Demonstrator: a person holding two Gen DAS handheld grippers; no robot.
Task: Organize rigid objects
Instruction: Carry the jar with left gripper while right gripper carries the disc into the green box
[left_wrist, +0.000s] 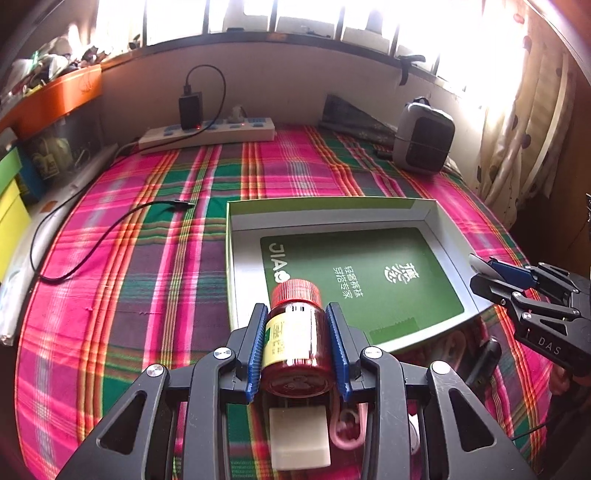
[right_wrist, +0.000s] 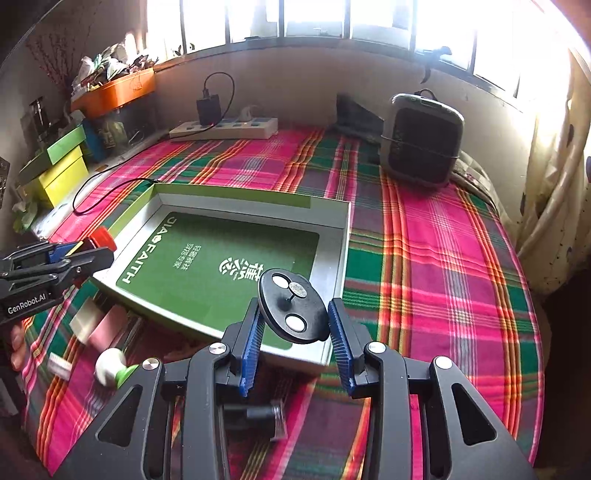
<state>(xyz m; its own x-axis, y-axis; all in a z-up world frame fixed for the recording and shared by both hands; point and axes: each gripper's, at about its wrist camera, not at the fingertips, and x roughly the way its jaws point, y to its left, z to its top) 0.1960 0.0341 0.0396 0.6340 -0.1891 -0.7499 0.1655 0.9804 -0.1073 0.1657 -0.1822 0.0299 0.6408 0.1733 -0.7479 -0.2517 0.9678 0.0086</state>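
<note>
- The left gripper (left_wrist: 296, 345) is clamped on a dark red bottle (left_wrist: 295, 332) with a ribbed red cap and a yellow-green label; both blue pads press its sides, and the cap points toward the tray.
- The bottle hangs above the near left corner of the shallow tray (left_wrist: 236, 221), a box lid with green outer walls, a grey inner rim and a green printed floor.
- The right gripper (right_wrist: 293, 334) is closed on a black disc (right_wrist: 293, 308) that carries three round silvery spots; the disc stands tilted between the blue pads, over the near right part of the tray.
- Nearer than the tray, on the plaid cloth (right_wrist: 443, 258), lie small things: a white block (left_wrist: 299, 439), a pink loop (left_wrist: 349, 424), a white and green bottle (right_wrist: 110, 367) and a dark cylinder (right_wrist: 258, 417).
- Left of the tray a black cable (left_wrist: 92, 240) curls across the cloth.
- Beyond the tray, against the wall, sit a white power strip (left_wrist: 207, 134) with a black charger (left_wrist: 191, 109) plugged in and, to its right, a grey fan heater (right_wrist: 423, 142).
</note>
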